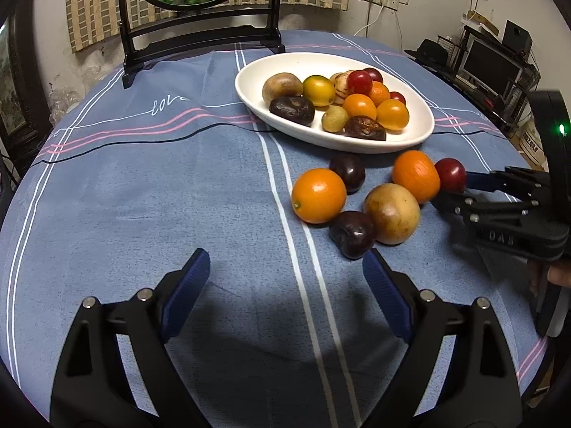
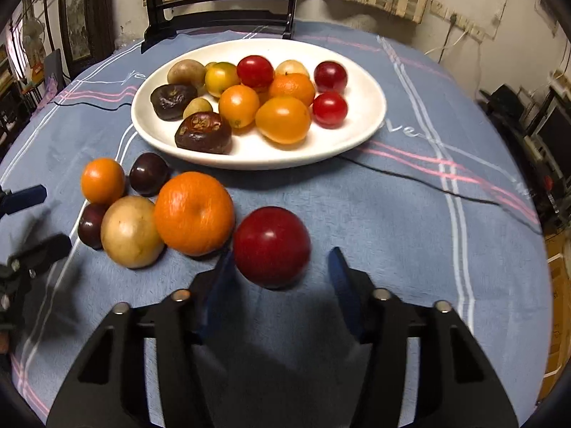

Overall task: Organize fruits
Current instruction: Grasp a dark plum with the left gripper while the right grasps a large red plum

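A white oval plate (image 1: pixel 339 142) (image 2: pixel 249 162) at the back of the blue tablecloth holds several fruits. In front of it lie loose fruits: a small orange (image 1: pixel 318 195) (image 2: pixel 102 180), a mandarin (image 1: pixel 415 175) (image 2: pixel 194 213), a tan round fruit (image 1: pixel 391 213) (image 2: pixel 130 231), two dark plums (image 1: pixel 348 172) (image 1: pixel 351 234) and a red fruit (image 1: pixel 450 174) (image 2: pixel 271 246). My right gripper (image 2: pixel 282 251) (image 1: pixel 450 189) straddles the red fruit. Its left finger is against the fruit and a gap shows at the right finger. My left gripper (image 1: pixel 285 274) (image 2: pixel 46 219) is open and empty, just short of the nearer plum.
A round panel on a black stand (image 1: pixel 200 35) rises behind the plate. The round table's edge curves off on both sides. Shelves with a monitor (image 1: pixel 492 64) stand beyond the right side. A person's hand (image 1: pixel 558 274) holds the right gripper.
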{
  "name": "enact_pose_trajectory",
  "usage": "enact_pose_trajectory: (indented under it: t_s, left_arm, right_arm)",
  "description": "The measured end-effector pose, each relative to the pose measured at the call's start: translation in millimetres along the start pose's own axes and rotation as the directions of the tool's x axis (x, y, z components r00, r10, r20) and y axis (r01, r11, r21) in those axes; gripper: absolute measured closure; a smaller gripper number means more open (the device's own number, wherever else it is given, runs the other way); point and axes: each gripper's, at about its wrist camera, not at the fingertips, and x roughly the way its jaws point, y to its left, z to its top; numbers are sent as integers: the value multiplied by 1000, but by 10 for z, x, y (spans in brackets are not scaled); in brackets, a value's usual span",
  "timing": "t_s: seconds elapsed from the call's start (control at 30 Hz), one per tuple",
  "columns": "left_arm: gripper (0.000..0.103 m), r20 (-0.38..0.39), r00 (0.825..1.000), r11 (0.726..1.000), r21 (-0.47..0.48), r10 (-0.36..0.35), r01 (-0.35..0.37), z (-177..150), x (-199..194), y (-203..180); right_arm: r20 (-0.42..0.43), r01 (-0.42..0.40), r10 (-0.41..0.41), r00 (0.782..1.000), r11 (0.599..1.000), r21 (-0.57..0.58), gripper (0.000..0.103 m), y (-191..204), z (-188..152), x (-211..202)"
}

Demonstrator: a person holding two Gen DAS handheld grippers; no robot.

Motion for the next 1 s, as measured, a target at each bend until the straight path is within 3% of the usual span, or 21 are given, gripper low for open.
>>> enact_pose_trajectory:
  t_s: [0.4,0.57,0.7,0.83,0.9,0.97,1.0]
  left_arm:
    - [14,-47,998,995,89,-29,34,29,123,-241]
    - [16,-99,994,997,63,-43,50,98,285,-248]
    - [29,-87,995,997,64,-38,43,140,304,-243]
    - [51,-73,996,997,66,-42,47,200,310,-248]
    - [54,-73,996,997,64,-42,47,224,325,-262]
    - [71,-66,996,996,69,-55,60,239,324,-290]
    - [71,-63,996,995,70,-62,67,239,314,-303]
  right_arm:
    - [54,-86,80,995,990,108,61,-205,-248,-246]
    - [66,-100,92,994,987,124,61,-287,-318,-348]
    - [72,-110,101,992,986,126,61,-294,-351,-377]
    - [73,-116,107,992,985,132,61,-281,-375,-380]
    - [77,-122,113,991,984,129,61,-264,-376,-388]
    - [81,-125,115,990,984,125,61,-243,-373,-412]
    - [85,-127,117,989,984,123,61,-235,-371,-431]
